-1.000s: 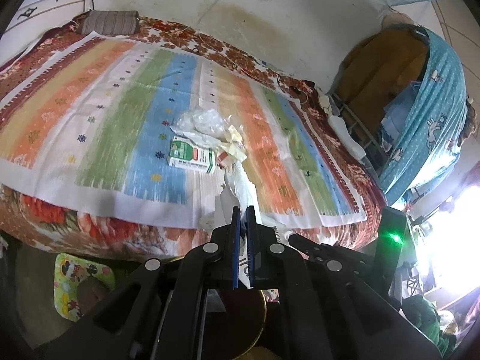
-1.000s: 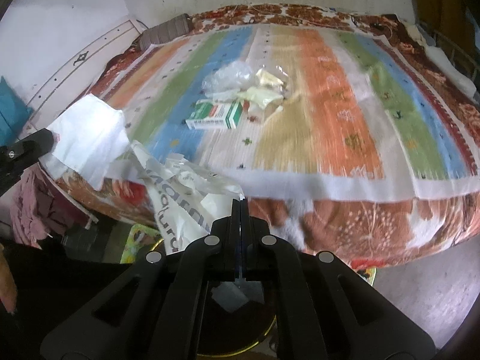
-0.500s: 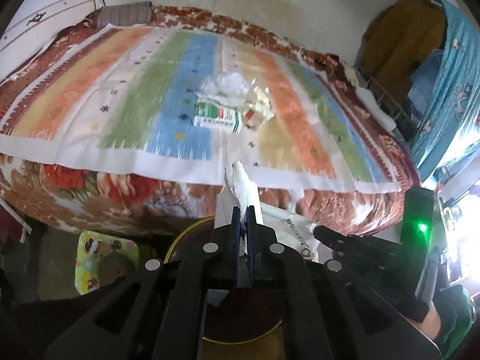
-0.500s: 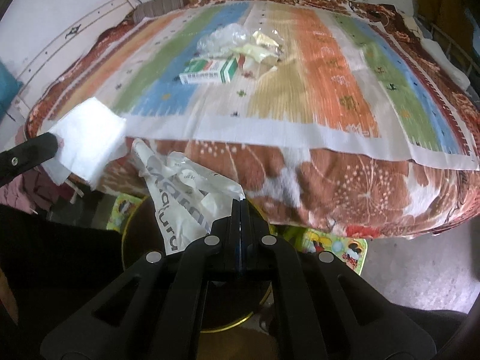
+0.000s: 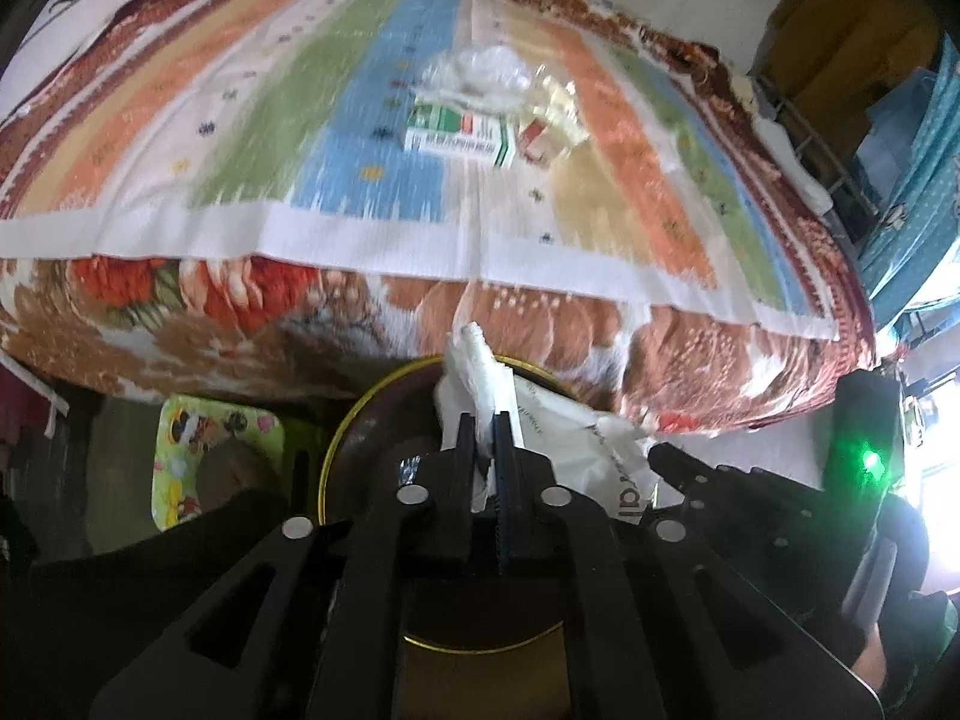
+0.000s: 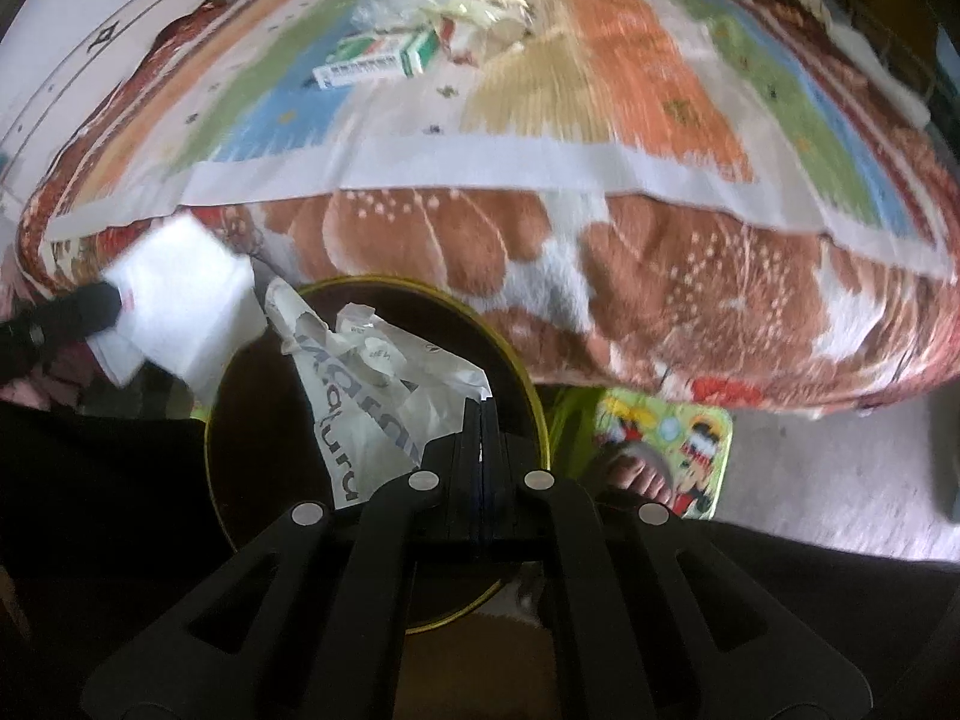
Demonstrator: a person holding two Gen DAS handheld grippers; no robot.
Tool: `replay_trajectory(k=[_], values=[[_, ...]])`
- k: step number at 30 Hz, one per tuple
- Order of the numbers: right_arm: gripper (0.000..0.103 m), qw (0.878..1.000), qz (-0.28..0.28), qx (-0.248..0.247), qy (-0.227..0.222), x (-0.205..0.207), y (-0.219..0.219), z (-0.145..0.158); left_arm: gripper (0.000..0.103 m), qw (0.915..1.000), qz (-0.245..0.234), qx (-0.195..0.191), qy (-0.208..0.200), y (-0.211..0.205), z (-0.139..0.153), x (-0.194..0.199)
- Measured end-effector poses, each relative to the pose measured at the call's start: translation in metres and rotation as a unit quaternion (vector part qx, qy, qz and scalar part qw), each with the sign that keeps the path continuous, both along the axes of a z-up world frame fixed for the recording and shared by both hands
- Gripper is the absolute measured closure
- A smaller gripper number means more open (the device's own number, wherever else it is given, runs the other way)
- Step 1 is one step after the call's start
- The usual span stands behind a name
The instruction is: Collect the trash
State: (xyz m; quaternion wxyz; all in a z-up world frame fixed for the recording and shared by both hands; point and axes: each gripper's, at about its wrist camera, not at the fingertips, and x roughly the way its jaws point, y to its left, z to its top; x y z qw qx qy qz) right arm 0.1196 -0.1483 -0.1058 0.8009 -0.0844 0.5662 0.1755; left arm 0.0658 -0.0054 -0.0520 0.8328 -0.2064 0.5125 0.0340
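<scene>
**Left wrist view: two scraps over the bin, one being let go**

Left wrist view shows the left tongs (image 5: 485, 420) poised over the round, gold-rimmed bin (image 5: 336, 456) that stands on the floor against the near edge of the bed (image 5: 300, 324). A white tissue (image 5: 480, 372) stands up between the fingers, and the jaws are just parting around it, so the paper is in the gap but, as I judge it, about to slip free. From the right wrist view the same tissue (image 6: 180, 294) hangs at the bin's left rim rather than over its middle.

The right tongs (image 6: 480, 414) are squeezed shut on a corner of a crumpled white plastic bag with blue lettering (image 6: 360, 396), which drapes down into the bin's mouth.

To do this step well, I would carry the tissue a little further in over the dark opening before the jaws open fully; thin paper drifts and could land on the floor or on the bright cartoon mat (image 6: 678, 456) beside the bin. The bag is already over the opening, so a plain release should do, though light plastic may cling to a pad.

More trash waits near the middle of the bed's striped cover: a green-and-white carton (image 5: 459, 135), clear plastic wrap (image 5: 480, 69) and yellowish wrappers (image 6: 480, 15) behind it.
</scene>
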Motion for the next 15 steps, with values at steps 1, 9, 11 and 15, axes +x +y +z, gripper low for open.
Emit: replay_trajectory(k=[1,9,11,15], values=[[0.095,1.000,-0.002,0.008,0.013,0.002,-0.001,-0.002,0.066,1.0000,-0.003,-0.003,0.005,0.000,-0.003,0.002],[0.058,0.999,-0.003,0.039,0.020,0.002,0.001,0.000,0.038,0.9997,0.014,-0.014,-0.012,0.006,0.004,0.006],[0.052,0.998,-0.007,0.059,0.027,0.004,-0.001,0.002,0.035,0.9996,0.019,-0.008,-0.019,0.007,0.006,0.005],[0.048,0.996,-0.009,0.084,0.016,0.006,-0.002,0.013,0.029,0.9987,0.041,-0.018,-0.023,0.018,0.010,0.005]])
